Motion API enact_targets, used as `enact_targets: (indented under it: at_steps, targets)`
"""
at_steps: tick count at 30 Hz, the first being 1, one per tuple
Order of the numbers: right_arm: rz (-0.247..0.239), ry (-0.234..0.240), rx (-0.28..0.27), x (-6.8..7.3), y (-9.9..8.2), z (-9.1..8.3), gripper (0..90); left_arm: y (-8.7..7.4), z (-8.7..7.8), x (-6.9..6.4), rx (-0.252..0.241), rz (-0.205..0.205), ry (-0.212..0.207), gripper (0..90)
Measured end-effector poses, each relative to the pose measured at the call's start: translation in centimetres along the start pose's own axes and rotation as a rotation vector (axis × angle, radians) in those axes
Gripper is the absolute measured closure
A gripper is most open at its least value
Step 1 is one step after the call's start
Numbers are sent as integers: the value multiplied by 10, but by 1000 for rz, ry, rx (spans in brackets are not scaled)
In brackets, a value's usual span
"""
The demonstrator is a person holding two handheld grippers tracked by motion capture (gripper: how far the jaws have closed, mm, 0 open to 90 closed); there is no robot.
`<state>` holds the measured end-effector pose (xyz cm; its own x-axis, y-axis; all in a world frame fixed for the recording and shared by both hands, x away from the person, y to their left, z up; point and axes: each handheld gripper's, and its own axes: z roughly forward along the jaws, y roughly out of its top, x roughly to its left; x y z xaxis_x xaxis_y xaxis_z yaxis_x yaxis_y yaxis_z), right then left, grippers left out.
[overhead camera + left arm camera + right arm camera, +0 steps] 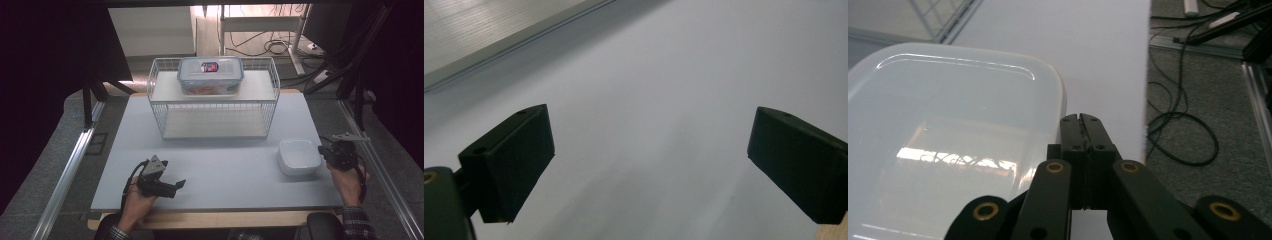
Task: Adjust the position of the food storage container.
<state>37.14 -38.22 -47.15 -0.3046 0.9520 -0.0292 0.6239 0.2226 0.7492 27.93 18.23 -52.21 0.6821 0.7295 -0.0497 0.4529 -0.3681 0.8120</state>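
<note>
Right gripper (1082,120) fingers pressed together, held just beside white tub (948,140), left gripper (649,165) fingers spread over bare table (664,75).

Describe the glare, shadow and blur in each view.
High view: dark surround, bright table. Left gripper view: soft, the fingers cast faint shadows. Right gripper view: window-like glare on the white container, which looks soft up close.

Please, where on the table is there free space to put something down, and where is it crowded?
Widest free patch: the board between the wire basket in back, the left gripper in front and the white container. The strip left of the basket is bare too. Crowded: the front right corner, where the right gripper, jaws shut, sits beside the container.
</note>
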Motion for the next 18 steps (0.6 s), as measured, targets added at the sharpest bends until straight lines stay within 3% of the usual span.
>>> enact_targets:
  at_steps: [8, 18]
  targets:
    - [-18, 97, 26, 25, 1, 0, 894, 0, 0, -1, 5, 7, 2, 46]
    - [-86, 192, 49, 63, 6, 6, 894, 0, 1, -1, 9, 9, -1, 47]
